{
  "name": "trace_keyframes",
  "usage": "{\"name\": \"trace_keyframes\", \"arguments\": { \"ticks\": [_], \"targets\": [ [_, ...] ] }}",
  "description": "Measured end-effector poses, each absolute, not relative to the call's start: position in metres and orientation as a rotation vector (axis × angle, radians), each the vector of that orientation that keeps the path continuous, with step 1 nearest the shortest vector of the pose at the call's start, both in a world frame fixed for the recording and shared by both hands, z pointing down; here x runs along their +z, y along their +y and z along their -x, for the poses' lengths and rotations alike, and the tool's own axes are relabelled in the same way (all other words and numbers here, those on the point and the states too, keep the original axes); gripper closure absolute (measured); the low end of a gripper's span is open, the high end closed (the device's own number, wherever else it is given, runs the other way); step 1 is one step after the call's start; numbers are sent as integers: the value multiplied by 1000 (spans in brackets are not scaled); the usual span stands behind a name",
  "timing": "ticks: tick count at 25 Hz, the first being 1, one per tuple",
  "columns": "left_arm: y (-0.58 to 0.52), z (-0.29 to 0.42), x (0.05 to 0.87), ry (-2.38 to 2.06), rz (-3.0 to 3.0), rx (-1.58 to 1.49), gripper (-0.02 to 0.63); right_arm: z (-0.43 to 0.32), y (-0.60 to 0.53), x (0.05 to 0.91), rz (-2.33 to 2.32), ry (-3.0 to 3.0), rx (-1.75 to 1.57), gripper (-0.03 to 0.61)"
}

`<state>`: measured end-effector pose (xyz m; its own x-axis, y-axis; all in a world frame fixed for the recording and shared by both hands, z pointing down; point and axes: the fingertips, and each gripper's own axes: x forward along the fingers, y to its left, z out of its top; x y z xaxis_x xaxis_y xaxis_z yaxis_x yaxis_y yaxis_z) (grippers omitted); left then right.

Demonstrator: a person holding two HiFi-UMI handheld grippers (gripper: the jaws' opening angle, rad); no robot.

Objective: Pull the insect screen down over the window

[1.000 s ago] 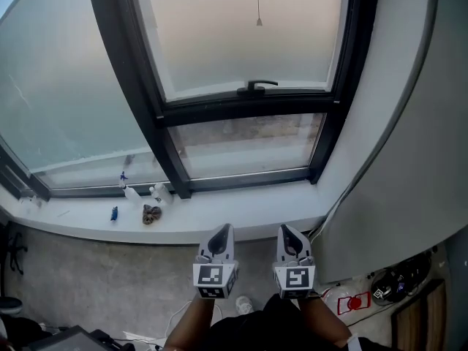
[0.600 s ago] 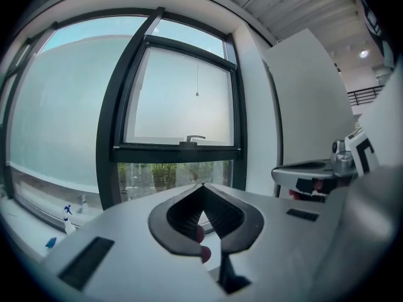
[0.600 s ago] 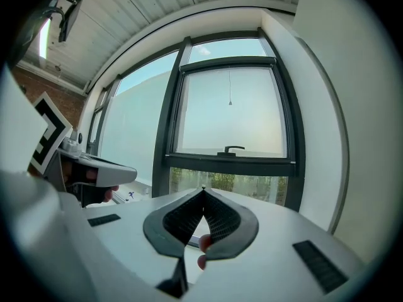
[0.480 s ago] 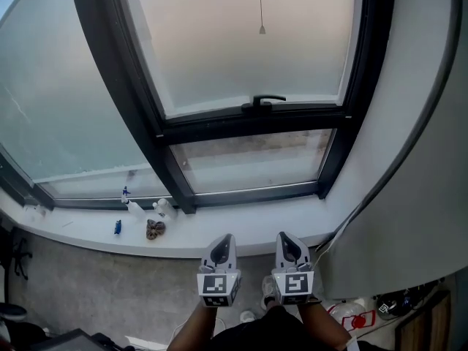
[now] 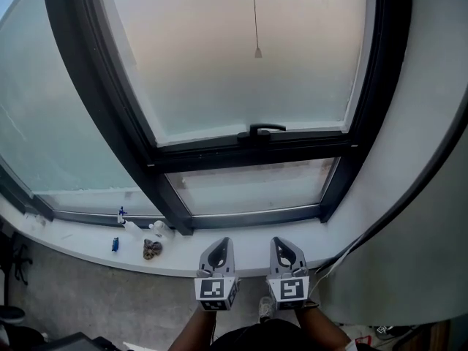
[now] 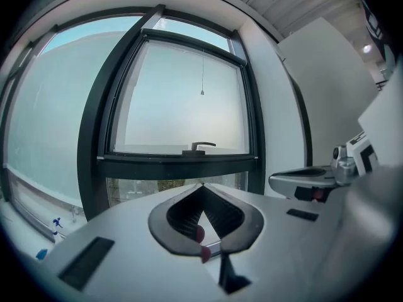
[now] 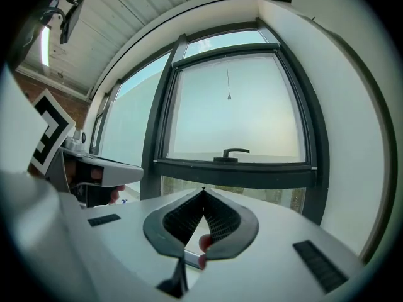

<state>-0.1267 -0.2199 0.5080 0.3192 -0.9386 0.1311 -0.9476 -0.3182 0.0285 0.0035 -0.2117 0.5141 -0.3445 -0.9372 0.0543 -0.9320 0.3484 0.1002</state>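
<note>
Head view checked first: took window handle (image 5: pixel 261 130), on the dark cross bar of the window (image 5: pixel 110 115), as reference for every place below. Noted pull cord (image 5: pixel 254 17) hanging straight down above the handle, in front of the frosted pane (image 5: pixel 219 64), with its small end weight (image 5: pixel 257 53) well above the handle and apart from it. Could not make out the insect screen itself in any view; traced only the cord up out of the top edge. Logged clear lower pane (image 5: pixel 248 189) directly under the handle. Logged white window sill (image 5: pixel 73 240) lower again, with small bottles (image 5: pixel 157 229) and a blue item (image 5: pixel 115 244) down and to the left of the handle. Noted left hand-held gripper (image 5: pixel 225 241) below and a little left of the handle, and right hand-held gripper (image 5: pixel 278 241) below and a little right of it, side by side over the sill edge and well apart from handle and cord. Left gripper view: read jaws closed tip to tip, nothing between them, tips lined up just under the handle. Right gripper view: read the same, jaws together and empty, handle above and slightly right of the tips. Noted white wall (image 5: pixel 431 123) right of the handle, with a dark cable (image 5: pixel 409 189) curving down it.
</note>
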Motion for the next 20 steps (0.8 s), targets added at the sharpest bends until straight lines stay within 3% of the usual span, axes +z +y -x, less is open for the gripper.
{"name": "trace_keyframes", "arguments": {
  "ticks": [20],
  "targets": [
    [-328, 101, 485, -1782, -2527, 85, 612, -2, -341, 470, -1753, -2551, -149, 575]
  ]
}}
